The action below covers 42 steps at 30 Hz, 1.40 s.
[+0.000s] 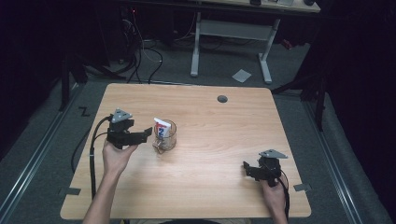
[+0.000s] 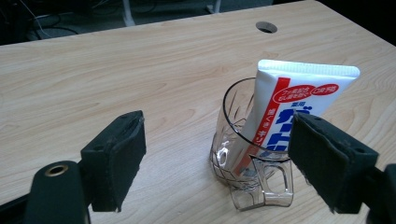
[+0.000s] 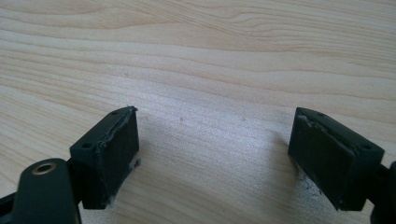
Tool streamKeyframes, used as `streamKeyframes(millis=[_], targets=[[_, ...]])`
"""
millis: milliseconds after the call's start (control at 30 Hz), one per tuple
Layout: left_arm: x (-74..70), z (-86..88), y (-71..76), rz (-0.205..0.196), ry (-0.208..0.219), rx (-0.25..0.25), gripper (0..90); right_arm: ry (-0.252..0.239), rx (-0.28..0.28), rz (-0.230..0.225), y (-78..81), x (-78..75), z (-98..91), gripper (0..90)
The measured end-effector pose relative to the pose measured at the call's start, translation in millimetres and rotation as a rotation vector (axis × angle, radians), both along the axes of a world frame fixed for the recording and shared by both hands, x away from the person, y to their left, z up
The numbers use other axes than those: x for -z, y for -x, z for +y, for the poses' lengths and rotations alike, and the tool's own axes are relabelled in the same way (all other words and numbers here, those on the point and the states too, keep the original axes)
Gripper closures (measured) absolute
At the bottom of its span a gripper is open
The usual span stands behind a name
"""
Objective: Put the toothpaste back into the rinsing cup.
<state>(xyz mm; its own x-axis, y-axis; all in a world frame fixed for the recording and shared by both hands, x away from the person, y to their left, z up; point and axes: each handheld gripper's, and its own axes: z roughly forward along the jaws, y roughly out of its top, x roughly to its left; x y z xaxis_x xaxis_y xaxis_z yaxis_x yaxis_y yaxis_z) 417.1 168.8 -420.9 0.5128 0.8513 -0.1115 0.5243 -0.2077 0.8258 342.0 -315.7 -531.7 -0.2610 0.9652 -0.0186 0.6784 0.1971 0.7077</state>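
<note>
Standing already in the glass mug [image 1: 166, 136]: toothpaste tube [image 1: 161, 128]. Left gripper [image 1: 148, 132] spread just beside it, grasping nothing; right gripper [image 1: 246, 168] spread, idle near right.

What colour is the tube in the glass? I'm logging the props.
White with a red band and blue lettering; the tube shows best in the left gripper view.

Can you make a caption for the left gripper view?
Open left gripper faces a glass mug holding a toothpaste tube.
</note>
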Motion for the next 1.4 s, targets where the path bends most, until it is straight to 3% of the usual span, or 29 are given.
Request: streamKeyframes(millis=[733,867,1400], targets=[[1.1,32.2,13.9,0.006,-0.006,-0.065,19.8,0.0,0.0,0.0,-0.1,0.0,0.0,15.9],[0.8,38.4,18.8,-0.008,0.004,-0.076,19.8,0.0,0.0,0.0,0.0,0.0,0.0,16.0],[19.1,49.9,32.4,0.0,0.033,-0.098,20.4,-0.002,0.003,0.002,0.3,-0.1,0.2,15.9]])
